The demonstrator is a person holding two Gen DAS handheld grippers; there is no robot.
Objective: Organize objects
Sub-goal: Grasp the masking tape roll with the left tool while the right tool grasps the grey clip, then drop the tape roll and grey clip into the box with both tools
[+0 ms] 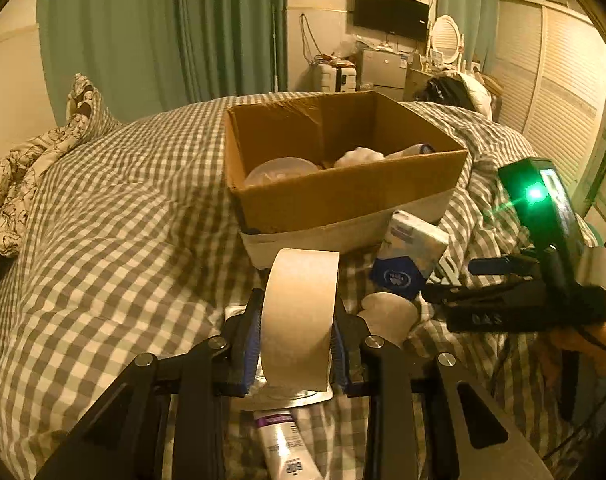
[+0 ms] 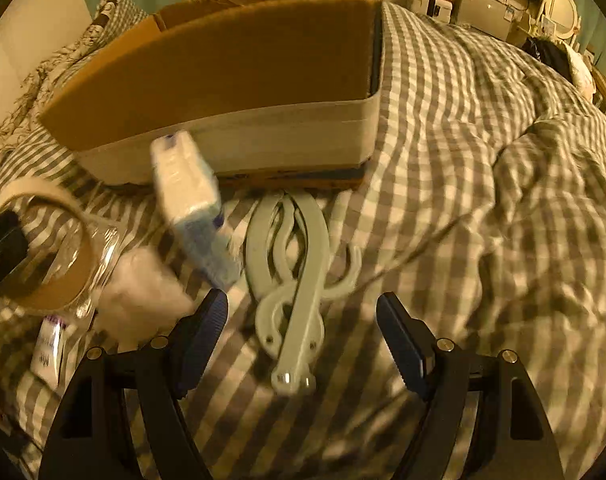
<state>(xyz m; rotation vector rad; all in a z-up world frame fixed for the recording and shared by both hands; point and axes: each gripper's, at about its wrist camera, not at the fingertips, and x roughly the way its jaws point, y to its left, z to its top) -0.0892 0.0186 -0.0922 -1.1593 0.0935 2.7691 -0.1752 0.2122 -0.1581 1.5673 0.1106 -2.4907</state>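
Observation:
My left gripper (image 1: 297,344) is shut on a beige tape roll (image 1: 299,316), held upright above the checked bedspread; the roll also shows in the right wrist view (image 2: 43,248). An open cardboard box (image 1: 343,196) stands just beyond it, holding a clear bowl (image 1: 281,170) and white items. My right gripper (image 2: 303,332) is open above a folded white plastic hanger (image 2: 295,280) lying in front of the box (image 2: 231,80). A blue and white tissue pack (image 2: 191,200) leans by the box, also seen in the left wrist view (image 1: 411,256).
A white tube (image 1: 283,448) lies under my left gripper, on a foil-like sheet. A white soft item (image 2: 143,300) lies left of the hanger. A floral pillow (image 1: 31,160) is at the far left. Furniture and a wall television (image 1: 391,12) stand beyond the bed.

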